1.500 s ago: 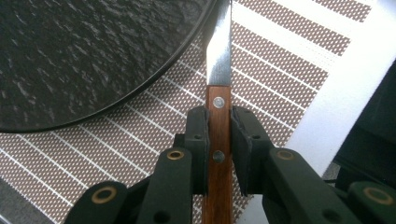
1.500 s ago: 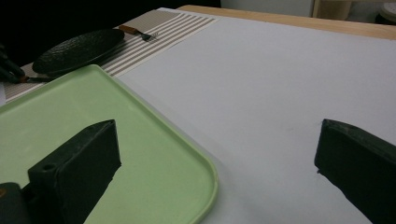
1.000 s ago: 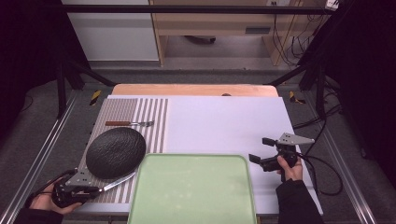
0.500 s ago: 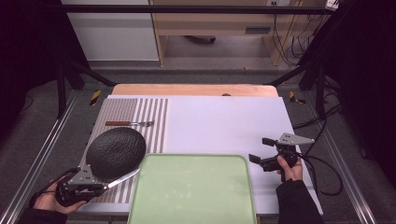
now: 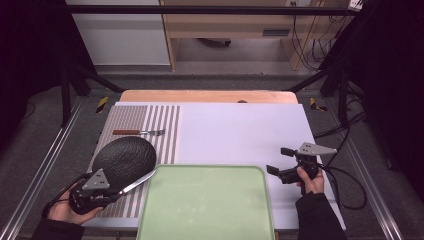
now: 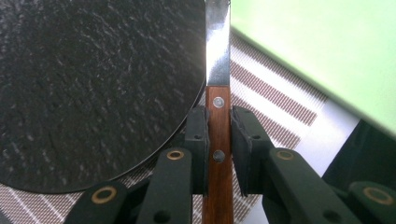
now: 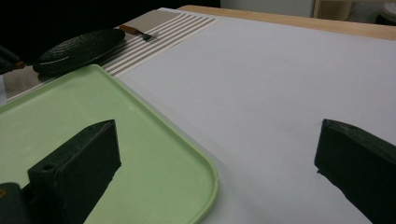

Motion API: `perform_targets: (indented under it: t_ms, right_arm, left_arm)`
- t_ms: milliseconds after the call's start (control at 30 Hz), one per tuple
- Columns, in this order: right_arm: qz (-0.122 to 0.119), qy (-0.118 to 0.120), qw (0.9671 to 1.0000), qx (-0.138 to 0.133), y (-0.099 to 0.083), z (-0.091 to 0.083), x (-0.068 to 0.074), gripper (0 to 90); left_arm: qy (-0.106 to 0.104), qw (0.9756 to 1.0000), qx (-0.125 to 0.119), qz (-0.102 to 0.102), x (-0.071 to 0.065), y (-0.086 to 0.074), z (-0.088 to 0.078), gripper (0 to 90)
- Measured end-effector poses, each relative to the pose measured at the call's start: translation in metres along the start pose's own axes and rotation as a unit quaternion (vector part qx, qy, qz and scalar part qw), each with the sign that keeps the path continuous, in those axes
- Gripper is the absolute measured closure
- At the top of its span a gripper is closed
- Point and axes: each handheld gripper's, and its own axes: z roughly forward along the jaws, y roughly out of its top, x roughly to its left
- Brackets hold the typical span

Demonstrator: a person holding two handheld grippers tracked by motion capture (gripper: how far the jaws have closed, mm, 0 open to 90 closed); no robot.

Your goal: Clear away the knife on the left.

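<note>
Left gripper view shows the left gripper [image 6: 218, 144] clamped on the wooden handle of a knife [image 6: 218, 70], whose steel blade runs straight out beyond the fingertips, between the black plate [image 6: 93, 84] on one side and the green tray [image 6: 322, 51] on the other. The right gripper [image 7: 219, 163] stands wide, holding nothing, tray corner beside one finger.

High view looked forward and down over the whole table [image 5: 240, 130], left gripper view sat close above its near-left corner, right gripper view faced low across, all sharing the green tray [image 5: 207, 205].
</note>
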Motion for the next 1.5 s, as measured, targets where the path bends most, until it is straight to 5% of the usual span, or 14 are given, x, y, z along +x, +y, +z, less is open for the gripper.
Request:
perform_targets:
  t_ms: [767,1500]
  right_arm:
    - [-0.001,0.002,1.0000,0.001,0.000,0.000,0.000,0.3]
    - [-0.001,0.002,1.0000,0.000,0.000,0.000,0.000,0.3]
  left_arm:
    - [0.014,0.9981,-0.037,-0.048,-0.022,0.032,0.004,76.9]
    - [0.009,0.9967,-0.056,-0.059,-0.054,0.062,0.014,76.9]
